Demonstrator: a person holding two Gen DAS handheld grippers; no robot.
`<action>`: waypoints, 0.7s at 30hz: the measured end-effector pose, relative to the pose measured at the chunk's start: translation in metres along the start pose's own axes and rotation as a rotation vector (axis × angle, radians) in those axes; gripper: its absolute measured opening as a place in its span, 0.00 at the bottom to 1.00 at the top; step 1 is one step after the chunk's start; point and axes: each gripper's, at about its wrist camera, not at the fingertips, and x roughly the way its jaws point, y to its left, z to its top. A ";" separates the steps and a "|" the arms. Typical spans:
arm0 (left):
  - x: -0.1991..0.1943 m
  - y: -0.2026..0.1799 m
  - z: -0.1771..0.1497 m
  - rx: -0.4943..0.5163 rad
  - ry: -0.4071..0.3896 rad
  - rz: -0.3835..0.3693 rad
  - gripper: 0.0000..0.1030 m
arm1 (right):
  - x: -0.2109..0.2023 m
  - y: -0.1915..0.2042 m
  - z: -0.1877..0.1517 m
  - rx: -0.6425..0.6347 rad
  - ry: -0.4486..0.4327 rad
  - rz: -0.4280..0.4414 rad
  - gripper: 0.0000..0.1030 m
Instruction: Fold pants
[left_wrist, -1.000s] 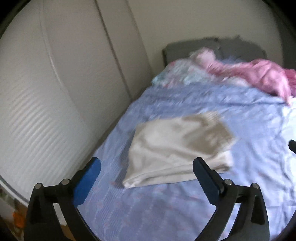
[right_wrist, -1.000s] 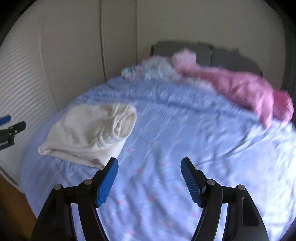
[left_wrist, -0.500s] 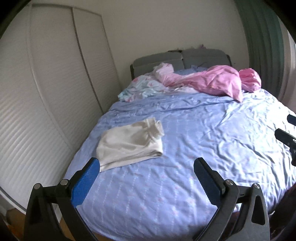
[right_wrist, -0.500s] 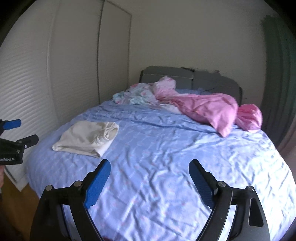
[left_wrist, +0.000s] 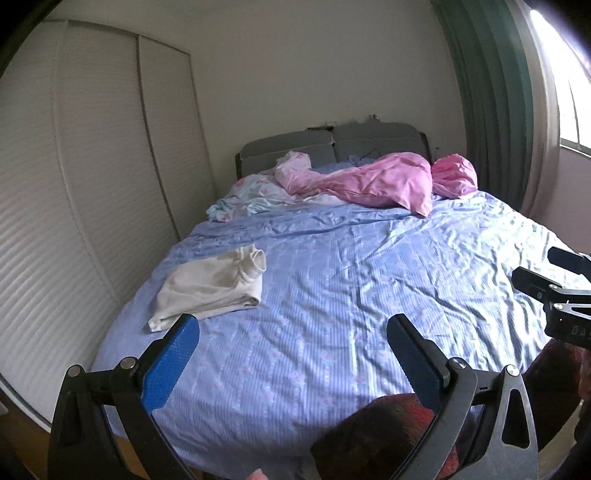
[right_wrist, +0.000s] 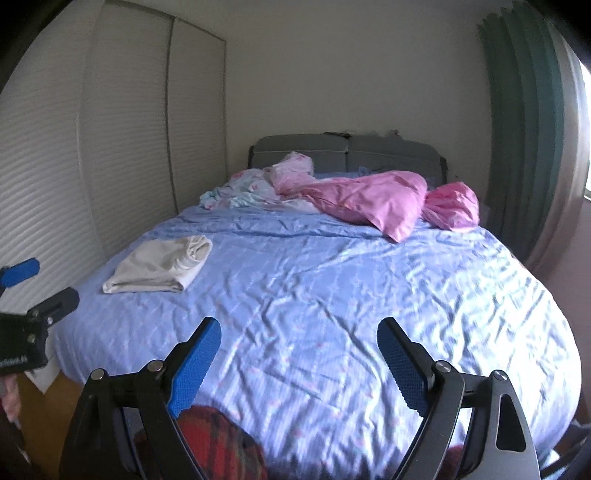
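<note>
Left gripper (left_wrist: 291, 332) and right gripper (right_wrist: 299, 336) tilt down over bed (right_wrist: 332, 295), jaws wide, empty

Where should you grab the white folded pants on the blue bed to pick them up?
Probably the thick folded edge of the white folded cloth pants, nearest the bed's middle. Come from that open side, fingers sliding under the fold; the wardrobe side is cramped, and the layers lie flat and stacked.

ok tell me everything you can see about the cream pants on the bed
The cream pants are folded into a compact, roughly rectangular bundle of soft, slightly rumpled fabric. A gathered opening, waistband or cuff, shows at the end nearer the headboard, and the layered edges splay a little at the near corner. They lie flat on the blue bedsheet, near the edge by the white louvred wardrobe doors. Only the sheet touches them; both grippers are clear of them.
</note>
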 end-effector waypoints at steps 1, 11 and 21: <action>-0.003 -0.004 -0.002 -0.003 -0.006 0.014 1.00 | -0.003 -0.004 -0.003 0.008 0.003 -0.008 0.85; 0.000 -0.025 -0.001 0.024 0.011 0.013 1.00 | -0.015 -0.023 -0.017 0.061 0.005 -0.039 0.85; 0.002 -0.023 0.000 0.021 0.015 0.017 1.00 | -0.011 -0.026 -0.017 0.069 0.019 -0.048 0.85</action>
